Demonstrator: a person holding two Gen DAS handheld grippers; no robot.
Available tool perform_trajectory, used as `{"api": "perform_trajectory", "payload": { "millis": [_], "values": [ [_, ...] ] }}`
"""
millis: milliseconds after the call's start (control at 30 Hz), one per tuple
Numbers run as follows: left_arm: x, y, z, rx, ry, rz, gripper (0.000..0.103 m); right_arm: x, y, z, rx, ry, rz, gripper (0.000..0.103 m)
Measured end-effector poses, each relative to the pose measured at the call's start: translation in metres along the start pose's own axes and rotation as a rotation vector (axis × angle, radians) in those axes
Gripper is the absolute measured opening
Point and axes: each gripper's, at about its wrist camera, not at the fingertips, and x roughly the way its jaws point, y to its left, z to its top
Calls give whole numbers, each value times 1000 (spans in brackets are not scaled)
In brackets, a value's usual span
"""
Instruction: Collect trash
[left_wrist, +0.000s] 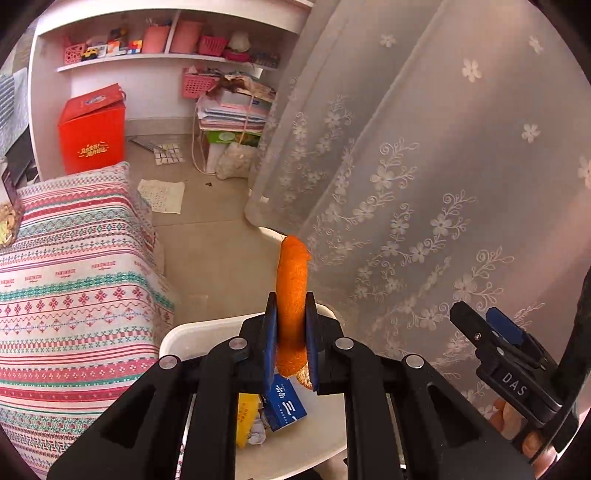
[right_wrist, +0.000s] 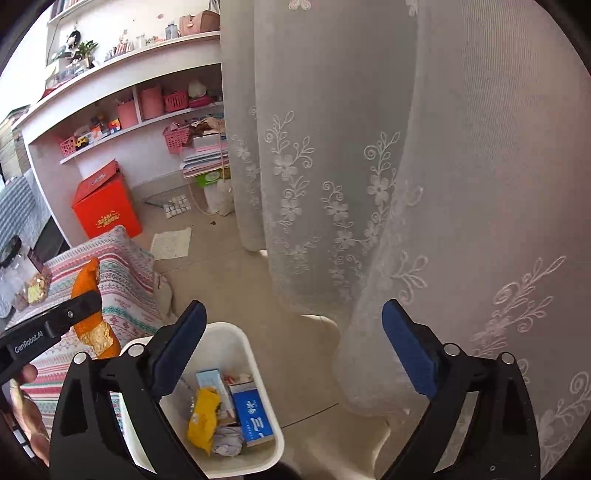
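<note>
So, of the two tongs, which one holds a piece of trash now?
The left tongs: shut on the orange peel, near the white bin. The right tongs stand wide open with nothing between them.

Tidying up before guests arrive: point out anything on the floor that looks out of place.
A creased white sheet of printed paper lies loose on the beige tiled floor beside the striped patterned bedcover. Further back, a checked grid-patterned sheet lies askew near the red cardboard box.

Beige tiled floor (right_wrist: 236, 280). White lace curtain (right_wrist: 424, 184) with flower embroidery hangs to the floor, daylight coming through. White wall shelves (left_wrist: 147, 57) hold pink baskets. Red box (left_wrist: 92, 129) below. Striped patterned bedspread (left_wrist: 74, 277) at left.
</note>
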Motion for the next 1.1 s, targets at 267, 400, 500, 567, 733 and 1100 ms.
{"api": "perform_trajectory", "payload": {
  "millis": [267,400,500,567,733,1100],
  "values": [
    [27,-24,-2,95,59,-17,17,1,-1,-9,-4,46,10,96],
    [31,-19,-3,93,78,-3,27,3,2,-8,5,57,8,96],
    [25,-13,-5,94,75,14,50,1,10,-7,-2,54,15,96],
    [16,-8,-6,98,59,33,59,-2,19,-5,-15,40,17,96],
    [-22,13,-11,92,3,97,72,-15,42,-4,-32,14,40,96],
    [-156,92,-52,17,-215,361,93,-96,143,-45,-155,-138,223,96]
  ]
}}
